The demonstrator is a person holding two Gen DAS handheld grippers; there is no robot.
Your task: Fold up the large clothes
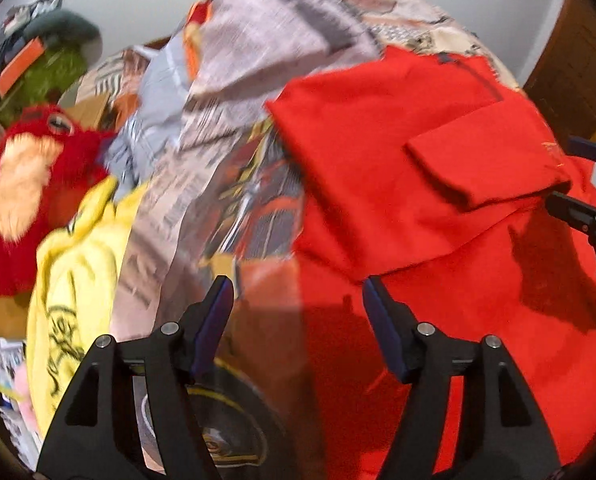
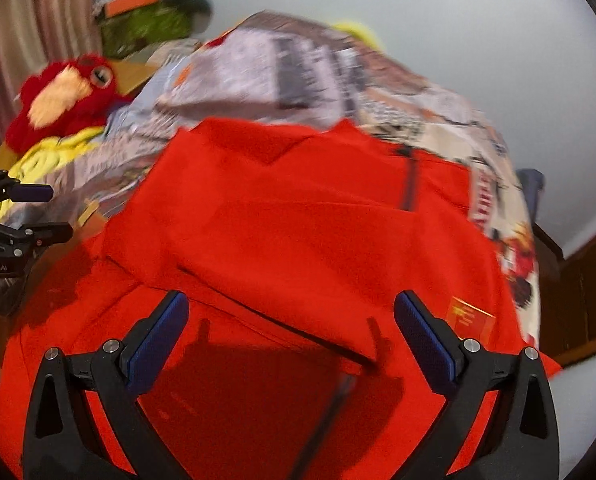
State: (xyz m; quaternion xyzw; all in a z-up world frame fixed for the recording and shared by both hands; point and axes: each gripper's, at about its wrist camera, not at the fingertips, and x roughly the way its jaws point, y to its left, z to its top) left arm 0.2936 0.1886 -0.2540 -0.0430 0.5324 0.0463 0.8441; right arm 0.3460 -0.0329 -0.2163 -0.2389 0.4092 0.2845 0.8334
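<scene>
Left wrist view: left gripper (image 1: 298,292) jaws apart, nothing between them, above the edge of the red garment (image 1: 398,152) partly folded on the printed bedspread (image 1: 233,92). Yellow garment (image 1: 73,280) and red plush toy (image 1: 21,184) at left.

Right wrist view: right gripper (image 2: 289,312) jaws wide, empty, over the red garment's folded layers.

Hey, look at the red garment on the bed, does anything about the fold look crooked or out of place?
Somewhat. The red garment has a sleeve folded across it at a slant, and its layered edges do not line up. A yellow garment lies crumpled beside the red plush toy. No damage shows.
</scene>
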